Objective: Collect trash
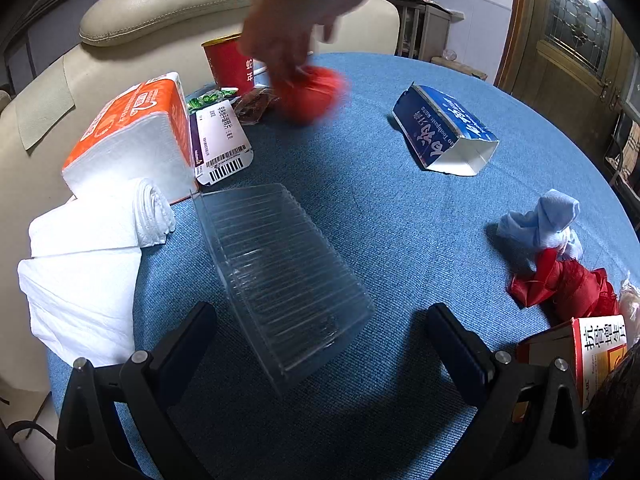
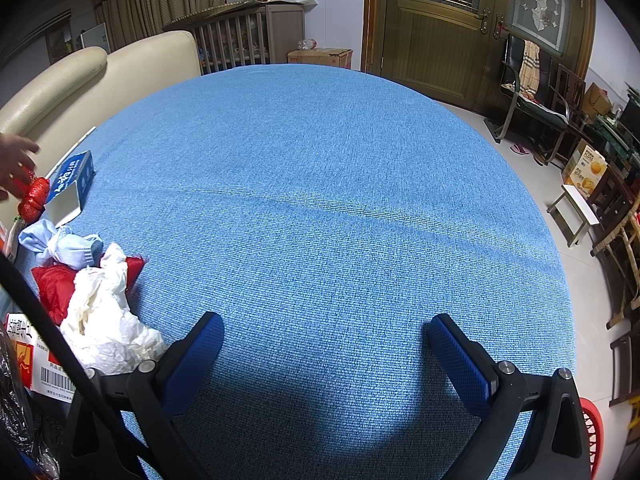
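Trash lies scattered over a round table covered in blue woven cloth (image 1: 360,208). Nearest the left gripper (image 1: 320,344) is a clear ribbed plastic clamshell tray (image 1: 280,276), lying on the cloth with its near end between the two black fingers; the jaws stand wide apart and hold nothing, and whether a finger touches the tray cannot be told. Left of it are folded white paper towels (image 1: 84,264) hanging over the table edge, and an orange-wrapped tissue pack (image 1: 136,132) just beyond them. Beside the pack lies a flattened white and purple carton with a barcode (image 1: 222,142), then green and brown wrappers (image 1: 240,102) and a red paper cup (image 1: 228,64) standing upright. A bare hand (image 1: 296,12), blurred, reaches down onto a red crumpled bag (image 1: 312,94) near the cup. Further right sits an open blue toothpaste box (image 1: 444,130) on its side. At the right edge is a heap of light blue cloth (image 1: 548,216), red crumpled plastic (image 1: 568,286) and a red and white medicine box (image 1: 592,344).

The right gripper (image 2: 324,360) hovers over bare cloth, its blue-padded fingers spread wide and empty. In its view crumpled white tissue (image 2: 104,320) rests against the red plastic, well left of the fingers
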A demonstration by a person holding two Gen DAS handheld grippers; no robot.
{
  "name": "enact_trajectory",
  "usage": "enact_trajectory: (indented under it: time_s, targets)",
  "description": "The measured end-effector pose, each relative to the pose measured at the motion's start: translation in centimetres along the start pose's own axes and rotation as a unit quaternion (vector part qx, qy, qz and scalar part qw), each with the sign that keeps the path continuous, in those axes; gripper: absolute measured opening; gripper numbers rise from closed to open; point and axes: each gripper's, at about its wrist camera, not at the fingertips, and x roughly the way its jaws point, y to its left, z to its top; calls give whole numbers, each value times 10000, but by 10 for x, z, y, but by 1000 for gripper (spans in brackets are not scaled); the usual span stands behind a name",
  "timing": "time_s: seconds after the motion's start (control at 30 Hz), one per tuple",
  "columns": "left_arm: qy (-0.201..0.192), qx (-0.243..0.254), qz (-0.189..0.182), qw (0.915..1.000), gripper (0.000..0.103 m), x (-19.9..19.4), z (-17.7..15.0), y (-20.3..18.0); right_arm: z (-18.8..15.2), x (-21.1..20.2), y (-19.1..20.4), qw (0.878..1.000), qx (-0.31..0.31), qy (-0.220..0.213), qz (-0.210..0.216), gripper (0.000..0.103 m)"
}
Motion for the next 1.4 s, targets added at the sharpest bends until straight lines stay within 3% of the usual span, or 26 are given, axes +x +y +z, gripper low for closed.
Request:
enact_trajectory:
  time_s: [0.73, 0.93, 1.2, 1.27, 1.4]
  targets:
    - [120, 130, -18, 9998, 103, 0, 2, -1, 0, 0, 0, 10000, 0, 1, 2, 103]
    - [-552, 259, -12, 9981, 103, -68, -2, 4, 0, 0, 0, 10000, 0, 0, 1, 103]
    - [-752, 543, -184, 9955, 103, -120, -20, -16, 2, 0, 0, 9999, -48, 77, 69, 103]
    - [-810, 584, -219, 9948, 103, -128, -26, -21, -1, -13, -5, 9997, 67, 102, 227, 102]
    - [-884, 613, -363, 9935, 103, -140, -30, -26, -4, -71, -17, 9984, 146, -377, 404, 103]
